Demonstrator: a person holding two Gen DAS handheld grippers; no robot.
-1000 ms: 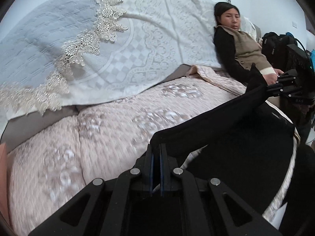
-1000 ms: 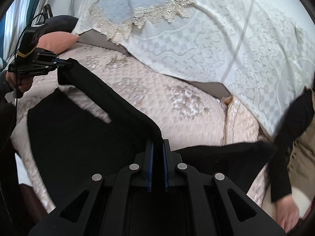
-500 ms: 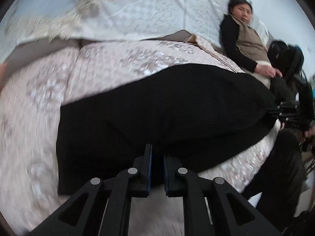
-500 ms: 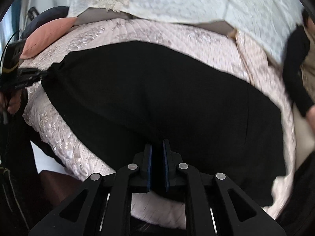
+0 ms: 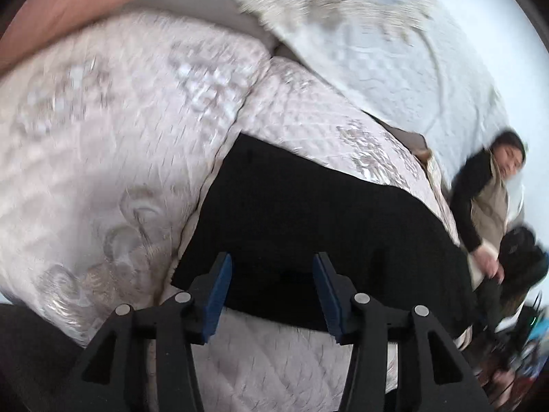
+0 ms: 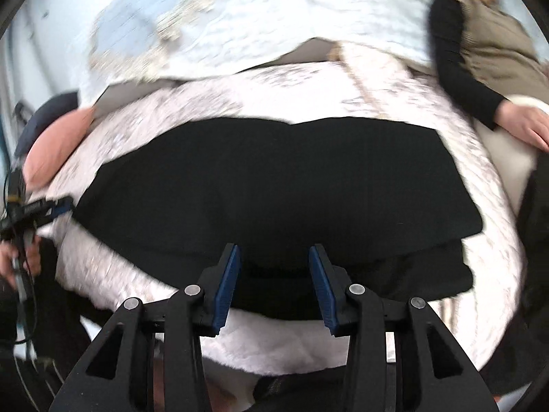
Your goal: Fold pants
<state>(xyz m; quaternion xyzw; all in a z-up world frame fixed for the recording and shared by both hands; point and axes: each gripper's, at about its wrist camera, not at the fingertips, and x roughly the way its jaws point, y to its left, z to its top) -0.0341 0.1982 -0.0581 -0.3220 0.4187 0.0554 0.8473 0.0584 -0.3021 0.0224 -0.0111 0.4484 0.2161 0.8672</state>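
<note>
The black pants [image 5: 319, 213] lie folded flat on the pale pink quilted bed cover [image 5: 103, 144]. In the right wrist view the pants [image 6: 274, 185] spread wide across the bed, with a lower layer showing at the right edge. My left gripper [image 5: 271, 267] is open and empty, over the near edge of the pants. My right gripper [image 6: 274, 261] is open and empty, also over the near edge. The left gripper also shows at the far left of the right wrist view [image 6: 51, 206], beside the pants' end.
A person in a tan vest [image 6: 487, 44] sits on the bed to the right of the pants. A lace cover [image 6: 274, 17] drapes the headboard behind. A salmon pillow [image 6: 58, 140] lies at the left. The bed's front edge [image 6: 274, 346] is just under my grippers.
Both grippers have opened and let go of the pants. The pants, held up and carried over a second ago, now lie folded flat on the bed. Both views have dropped toward the near edge.
</note>
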